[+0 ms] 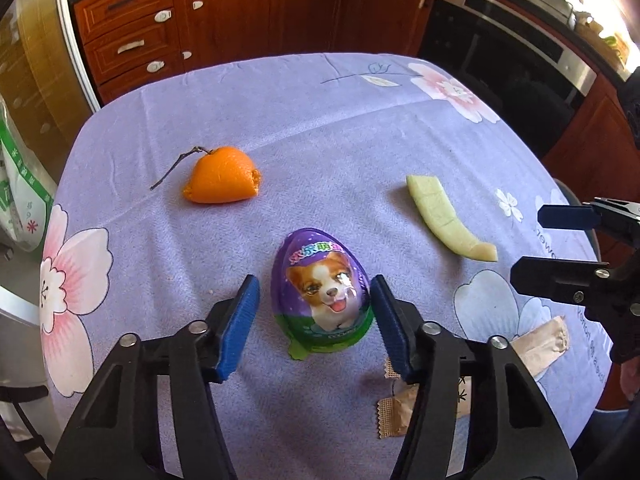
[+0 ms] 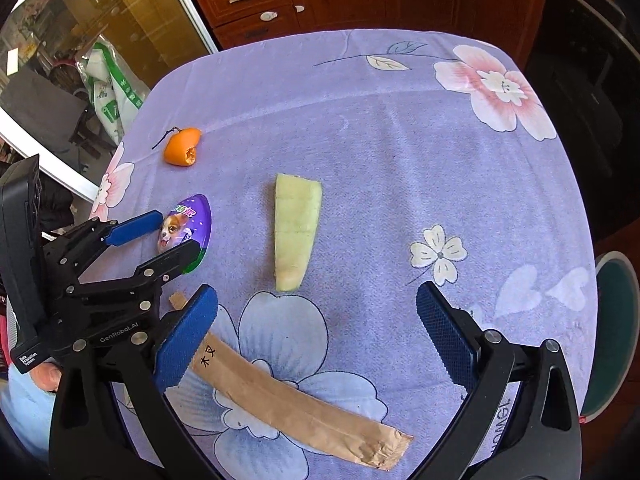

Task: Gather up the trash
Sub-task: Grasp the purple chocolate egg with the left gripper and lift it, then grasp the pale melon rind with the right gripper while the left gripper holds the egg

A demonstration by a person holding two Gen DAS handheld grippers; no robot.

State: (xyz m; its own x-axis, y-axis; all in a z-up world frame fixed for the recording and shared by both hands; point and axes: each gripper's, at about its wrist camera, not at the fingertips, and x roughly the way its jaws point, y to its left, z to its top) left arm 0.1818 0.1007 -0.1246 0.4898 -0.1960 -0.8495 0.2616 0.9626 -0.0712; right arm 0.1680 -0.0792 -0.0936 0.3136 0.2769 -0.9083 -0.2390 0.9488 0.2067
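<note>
A purple egg-shaped toy wrapper with a puppy picture (image 1: pixel 320 294) lies on the lilac flowered tablecloth (image 1: pixel 320 132). My left gripper (image 1: pixel 314 292) is open, its blue pads either side of the egg; the right pad is at its edge, the left pad stands apart. In the right wrist view the left gripper (image 2: pixel 172 234) straddles the egg (image 2: pixel 188 220). My right gripper (image 2: pixel 316 312) is open and empty above a brown paper sleeve (image 2: pixel 288 400). An orange peel (image 1: pixel 222 180) and a pale melon rind (image 1: pixel 450 218) lie further off.
The orange peel (image 2: pixel 182 146) sits near the table's left edge, the melon rind (image 2: pixel 294 232) mid-table. Wooden cabinets (image 1: pixel 248 8) and an oven (image 1: pixel 508 40) stand beyond the table. A green-and-white bag (image 2: pixel 112 92) sits on the floor at left. A round stool (image 2: pixel 616 332) is at right.
</note>
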